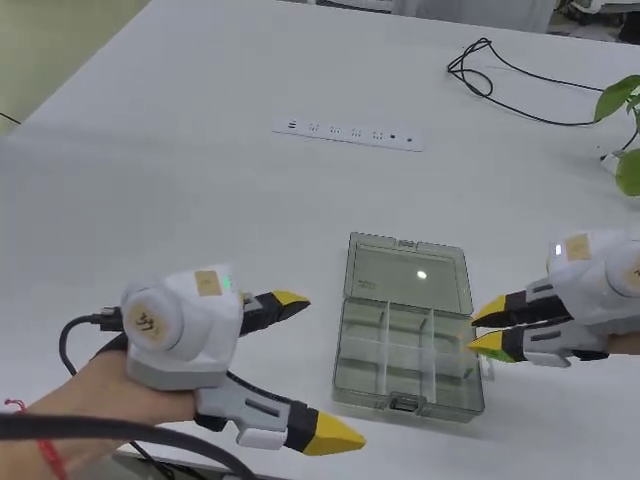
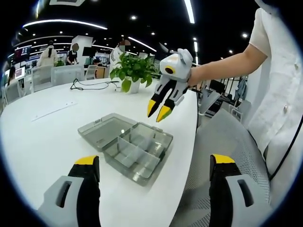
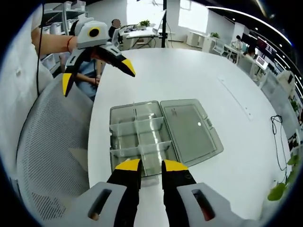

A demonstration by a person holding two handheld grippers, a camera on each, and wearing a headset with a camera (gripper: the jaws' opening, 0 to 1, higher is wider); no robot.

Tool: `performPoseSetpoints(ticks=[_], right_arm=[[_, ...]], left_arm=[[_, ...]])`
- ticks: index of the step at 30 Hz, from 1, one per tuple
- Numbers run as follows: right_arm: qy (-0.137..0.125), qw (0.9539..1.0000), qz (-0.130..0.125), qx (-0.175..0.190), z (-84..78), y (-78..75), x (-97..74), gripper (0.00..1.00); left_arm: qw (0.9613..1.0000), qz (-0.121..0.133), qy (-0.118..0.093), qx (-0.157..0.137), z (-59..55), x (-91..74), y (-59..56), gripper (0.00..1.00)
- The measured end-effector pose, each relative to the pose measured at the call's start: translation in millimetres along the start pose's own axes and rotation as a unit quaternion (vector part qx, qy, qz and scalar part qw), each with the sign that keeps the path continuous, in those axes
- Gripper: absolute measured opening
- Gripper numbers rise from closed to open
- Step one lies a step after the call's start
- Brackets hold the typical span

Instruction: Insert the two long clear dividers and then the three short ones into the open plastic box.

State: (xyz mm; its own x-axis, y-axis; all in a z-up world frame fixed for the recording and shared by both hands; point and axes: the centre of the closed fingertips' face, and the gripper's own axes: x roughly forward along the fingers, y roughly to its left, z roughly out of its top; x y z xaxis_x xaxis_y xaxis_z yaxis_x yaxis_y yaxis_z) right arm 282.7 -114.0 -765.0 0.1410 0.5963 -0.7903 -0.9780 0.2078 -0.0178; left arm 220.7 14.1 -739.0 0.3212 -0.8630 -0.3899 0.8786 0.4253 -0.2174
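Dividers (image 3: 137,126) of thin clear plastic stand inside the open box (image 1: 408,404) on the worktop (image 1: 200,150). They look light, stiff and slippery, so I would pinch the top edge. Left of the box, the left gripper (image 1: 320,367) has its fingers wide apart; at the box's right edge, the right gripper (image 1: 479,330) shows a narrow gap.

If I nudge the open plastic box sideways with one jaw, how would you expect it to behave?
The box looks thin-walled and translucent, so probably light; it should slide easily on the smooth white table. Its lid lies flat open, so an off-centre push may swivel it rather than tip it.
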Motion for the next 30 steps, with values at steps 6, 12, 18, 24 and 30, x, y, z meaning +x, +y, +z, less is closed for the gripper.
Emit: performPoseSetpoints(ticks=[6, 12, 18, 24, 30], right_arm=[[-0.012, 0.9997, -0.016, 0.013, -2.0, 7.8, -14.9, 0.25], [-0.03, 0.998, -0.039, 0.041, -10.8, 8.4, -29.2, 0.33], [-0.047, 0.9951, -0.056, 0.066, -21.4, 8.6, -40.1, 0.44], [-0.058, 0.9926, -0.069, 0.082, -33.6, 12.1, -46.0, 0.56], [-0.077, 0.9881, -0.084, 0.103, -41.4, 13.6, -52.8, 0.68]], left_arm=[[1.0, 0.0, 0.0, 0.002, 0.0, -1.4, 0.8, 1.0], [1.0, -0.001, 0.003, 0.004, -2.2, -3.4, 1.9, 1.0], [0.9999, -0.001, 0.014, 0.005, -7.7, -6.2, 2.7, 1.0], [0.9997, 0.002, 0.02, 0.014, -9.5, -8.7, 5.1, 1.0], [0.9997, 0.007, 0.019, 0.013, -10.4, -11.3, 9.6, 1.0]])
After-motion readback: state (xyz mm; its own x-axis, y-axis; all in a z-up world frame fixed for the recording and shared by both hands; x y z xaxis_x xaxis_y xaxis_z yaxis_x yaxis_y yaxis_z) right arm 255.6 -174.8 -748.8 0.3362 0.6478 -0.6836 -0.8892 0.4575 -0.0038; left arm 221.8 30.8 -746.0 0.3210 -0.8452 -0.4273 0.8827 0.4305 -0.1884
